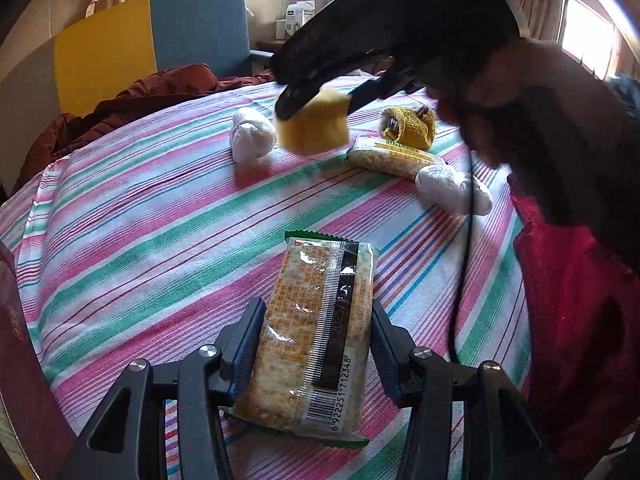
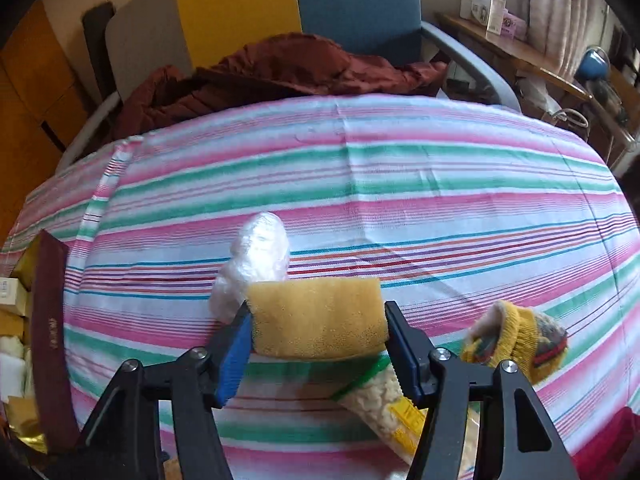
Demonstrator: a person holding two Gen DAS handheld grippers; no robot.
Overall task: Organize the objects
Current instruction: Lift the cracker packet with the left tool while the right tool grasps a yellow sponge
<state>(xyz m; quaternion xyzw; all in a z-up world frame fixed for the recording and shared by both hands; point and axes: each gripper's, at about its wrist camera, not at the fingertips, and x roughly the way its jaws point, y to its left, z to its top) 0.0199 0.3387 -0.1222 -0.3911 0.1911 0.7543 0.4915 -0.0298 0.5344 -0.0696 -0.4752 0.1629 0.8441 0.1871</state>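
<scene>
Left wrist view: cracker packet (image 1: 316,336) is clamped lengthwise by left tongs (image 1: 316,344), low centre (for carrying).
Right wrist view: sponge (image 2: 318,322) is pinched endwise by right tongs (image 2: 318,332), lifted clear of striped cloth (image 2: 400,184).

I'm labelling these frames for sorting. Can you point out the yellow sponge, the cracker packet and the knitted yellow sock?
yellow sponge (image 2: 318,318): right wrist view, middle of its front face.
cracker packet (image 1: 316,336): left wrist view, middle of the wrapper.
knitted yellow sock (image 1: 412,128): left wrist view, its yellow cuff.
</scene>
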